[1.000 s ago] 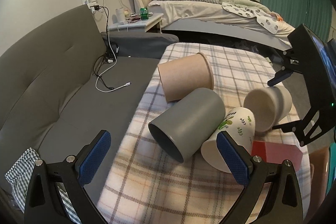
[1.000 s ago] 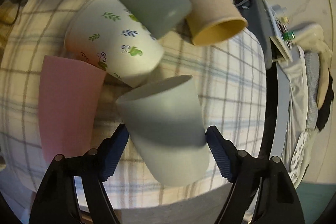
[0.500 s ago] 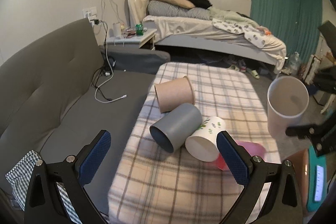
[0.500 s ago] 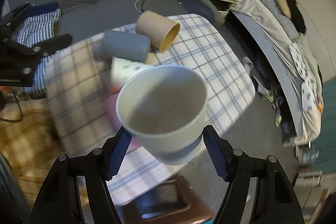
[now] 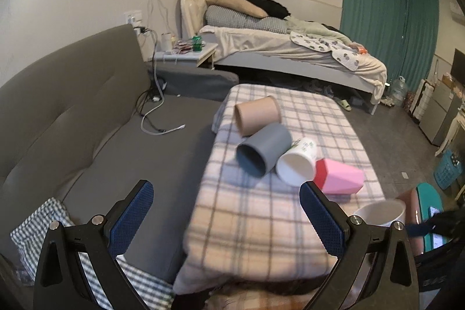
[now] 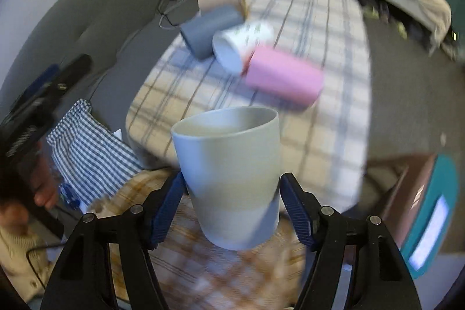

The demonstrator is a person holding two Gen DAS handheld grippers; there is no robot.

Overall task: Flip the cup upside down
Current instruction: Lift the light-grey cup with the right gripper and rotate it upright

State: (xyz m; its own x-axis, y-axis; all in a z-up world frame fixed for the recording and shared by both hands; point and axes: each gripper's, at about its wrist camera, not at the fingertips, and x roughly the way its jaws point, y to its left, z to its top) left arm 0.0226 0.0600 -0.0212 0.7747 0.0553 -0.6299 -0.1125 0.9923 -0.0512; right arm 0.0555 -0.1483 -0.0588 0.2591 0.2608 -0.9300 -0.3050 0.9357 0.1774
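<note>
1. In the right wrist view, we see the right hand-held gripper [image 6: 231, 211] grasping a pale grey cup [image 6: 229, 179] at lower centre of the frame, its blue pads pressed on the cup's two sides.
2. The cup is held mouth up, tilted slightly, lifted clear of the counter [image 6: 328, 141] with the checked cloth behind it.
3. In the left wrist view, the same cup's rim [image 5: 379, 212] shows at the lower right of the frame, beside the counter's edge [image 5: 261, 222].
4. We see the left hand-held gripper [image 5: 226, 220] released, its fingers wide apart with nothing between them, at the bottom of the frame above the counter's near end.
5. Four more cups lie on their sides in a touching row at centre frame: a tan cup [image 5: 257, 114], a dark grey cup [image 5: 263, 153], a white leaf-print cup [image 5: 298, 164] and a pink cup [image 5: 340, 177].
6. A grey sofa [image 5: 87, 118] fills the left of the frame, with a white cable [image 5: 157, 130] on its seat and a checked cloth [image 5: 35, 231] at lower left.
7. A bed [image 5: 290, 54] stands in the upper centre, teal curtains [image 5: 389, 28] at upper right.
</note>
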